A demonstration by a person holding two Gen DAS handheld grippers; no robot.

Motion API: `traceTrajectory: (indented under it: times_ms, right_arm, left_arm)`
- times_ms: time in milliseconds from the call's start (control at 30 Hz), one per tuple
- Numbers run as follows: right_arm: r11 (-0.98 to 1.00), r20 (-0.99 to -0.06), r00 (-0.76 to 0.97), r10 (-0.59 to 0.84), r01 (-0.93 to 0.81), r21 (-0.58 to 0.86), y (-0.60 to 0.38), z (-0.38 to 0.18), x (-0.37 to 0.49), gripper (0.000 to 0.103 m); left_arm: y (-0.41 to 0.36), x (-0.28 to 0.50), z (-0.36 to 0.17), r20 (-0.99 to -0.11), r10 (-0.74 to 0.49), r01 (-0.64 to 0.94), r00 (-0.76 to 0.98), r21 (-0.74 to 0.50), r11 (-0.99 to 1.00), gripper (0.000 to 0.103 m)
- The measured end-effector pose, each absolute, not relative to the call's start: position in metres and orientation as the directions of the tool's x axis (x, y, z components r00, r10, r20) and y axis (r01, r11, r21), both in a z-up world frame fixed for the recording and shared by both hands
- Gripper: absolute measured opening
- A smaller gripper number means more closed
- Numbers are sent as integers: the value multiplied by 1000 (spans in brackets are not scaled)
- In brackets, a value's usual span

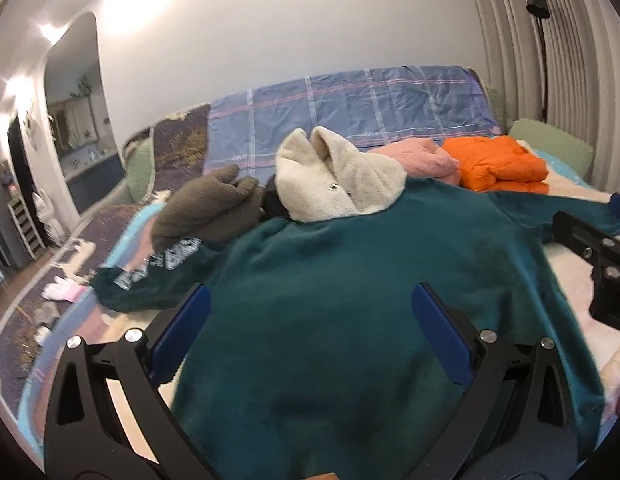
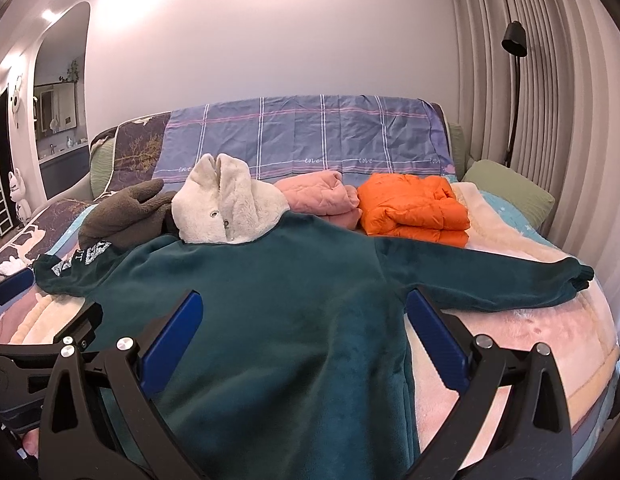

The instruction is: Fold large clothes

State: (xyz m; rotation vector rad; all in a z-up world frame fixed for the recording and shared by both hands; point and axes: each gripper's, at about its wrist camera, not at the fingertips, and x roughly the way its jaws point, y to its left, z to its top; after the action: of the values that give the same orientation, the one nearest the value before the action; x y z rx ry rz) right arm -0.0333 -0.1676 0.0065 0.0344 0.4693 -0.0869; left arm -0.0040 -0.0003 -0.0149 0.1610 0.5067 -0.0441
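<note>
Bed carries a teal fleece spread flat, sleeves out to both sides. Cream hood lies at its collar. Folded orange jacket sits beyond. Left gripper and right gripper hover over the fleece, jaws apart, empty.

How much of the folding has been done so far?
Done: an orange jacket and a pink garment sit folded at the back. In hand: the teal garment lies spread flat, sleeves out, unfolded; both the left gripper and right gripper hover open. Left: grey and cream fleeces.
</note>
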Motion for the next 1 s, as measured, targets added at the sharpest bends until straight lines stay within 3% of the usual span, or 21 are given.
traceTrajectory:
  times_ms: [667, 1000]
  right_arm:
    - [997, -467, 882, -71, 80, -1, -163, 3, -26, 102]
    - [996, -482, 872, -81, 93, 1, -170, -3, -22, 102]
  left_arm:
    - [11, 1, -27, -511, -132, 174, 849, 35, 984, 101]
    - [23, 11, -21, -517, -164, 189, 840, -4, 982, 86]
